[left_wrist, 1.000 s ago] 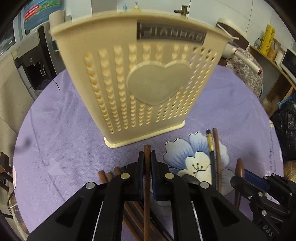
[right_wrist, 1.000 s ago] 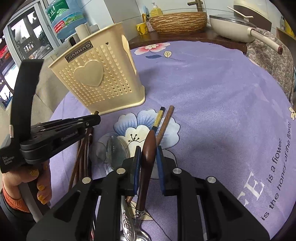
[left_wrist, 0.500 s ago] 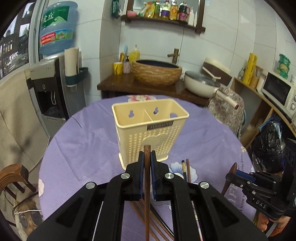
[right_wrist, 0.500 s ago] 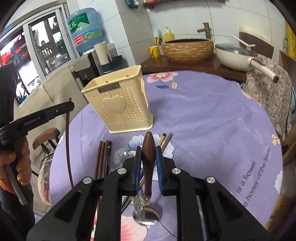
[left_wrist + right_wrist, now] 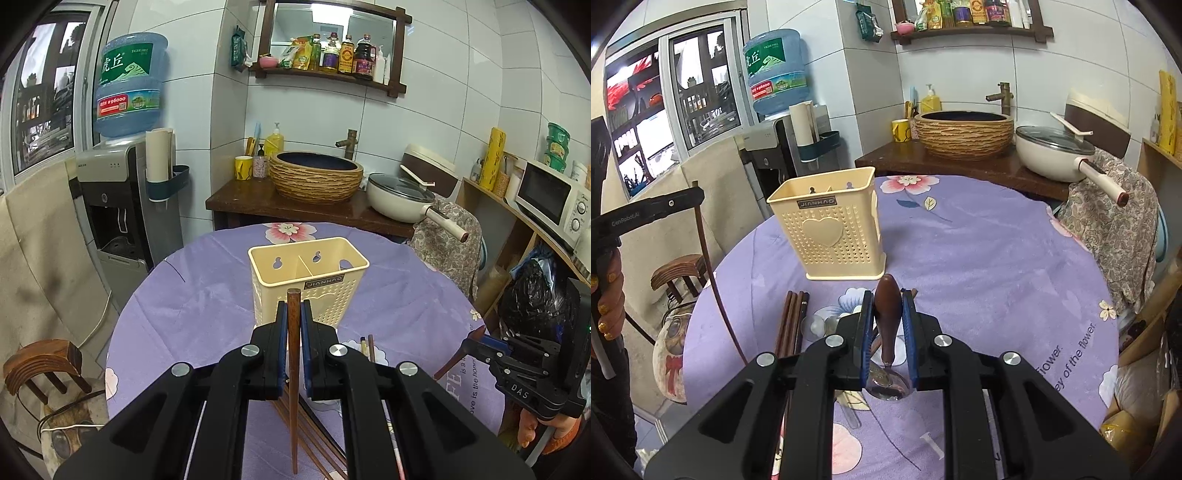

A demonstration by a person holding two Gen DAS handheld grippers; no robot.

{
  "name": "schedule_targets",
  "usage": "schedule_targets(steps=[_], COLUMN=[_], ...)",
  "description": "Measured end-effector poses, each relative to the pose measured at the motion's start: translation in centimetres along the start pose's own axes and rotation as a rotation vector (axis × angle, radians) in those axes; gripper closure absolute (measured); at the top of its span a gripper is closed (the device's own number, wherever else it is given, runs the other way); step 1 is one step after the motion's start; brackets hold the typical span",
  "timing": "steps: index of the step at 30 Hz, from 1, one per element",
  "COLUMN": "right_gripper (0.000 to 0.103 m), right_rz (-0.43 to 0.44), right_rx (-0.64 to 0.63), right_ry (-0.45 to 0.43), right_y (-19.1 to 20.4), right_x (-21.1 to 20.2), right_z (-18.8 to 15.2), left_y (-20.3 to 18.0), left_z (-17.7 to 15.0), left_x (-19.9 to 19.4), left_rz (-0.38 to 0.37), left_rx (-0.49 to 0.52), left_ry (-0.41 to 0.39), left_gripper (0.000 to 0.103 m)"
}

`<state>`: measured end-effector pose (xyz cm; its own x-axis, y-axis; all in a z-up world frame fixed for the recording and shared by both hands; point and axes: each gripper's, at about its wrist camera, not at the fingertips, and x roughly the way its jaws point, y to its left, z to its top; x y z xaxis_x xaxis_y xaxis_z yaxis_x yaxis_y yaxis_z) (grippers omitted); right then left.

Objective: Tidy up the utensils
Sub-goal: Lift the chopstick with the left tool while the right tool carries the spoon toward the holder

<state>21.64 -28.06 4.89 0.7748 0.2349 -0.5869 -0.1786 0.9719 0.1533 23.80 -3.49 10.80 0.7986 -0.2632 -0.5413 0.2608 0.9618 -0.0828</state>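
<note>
Our left gripper (image 5: 291, 314) has its jaws clamped on a single chopstick (image 5: 293, 369), which hangs down through them with only a short stub above; our right gripper (image 5: 887, 306) has its jaws clamped on the brown handle of a spoon (image 5: 886, 325), bowl hanging below. The main risk, we judge, is the thin chopstick pivoting in the pinch and catching the rim of the holder (image 5: 308, 273) instead of dropping inside; the heavier bowl could likewise swing the spoon and knock the light holder over. The holder stands ahead of and below both pairs of jaws on the worktop (image 5: 979, 258): cream plastic, perforated, heart on its face, two compartments, both seemingly empty. More chopsticks (image 5: 792, 321) lie beneath the jaws.
</note>
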Motion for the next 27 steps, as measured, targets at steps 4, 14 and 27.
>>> schedule_targets(steps=[4,14,27], right_gripper=[0.087,0.087,0.087], right_rz=[-0.037,-0.242,0.024], right_rx=[-0.026,-0.134,-0.038], right_ry=[-0.035,-0.134,-0.163], right_y=[0.2,-0.2,1.1], right_x=[-0.5,-2.6,-2.6], right_z=[0.5,2.3,9.3], left_y=[0.4,0.4,0.4], left_z=[0.5,2.2,9.0], left_x=[-0.7,-2.7,-3.3], left_rz=[-0.001,-0.006,-0.063], left_rx=[-0.01,-0.015,-0.083], left_ry=[-0.02,-0.074,-0.127], left_gripper=[0.096,0.096,0.096])
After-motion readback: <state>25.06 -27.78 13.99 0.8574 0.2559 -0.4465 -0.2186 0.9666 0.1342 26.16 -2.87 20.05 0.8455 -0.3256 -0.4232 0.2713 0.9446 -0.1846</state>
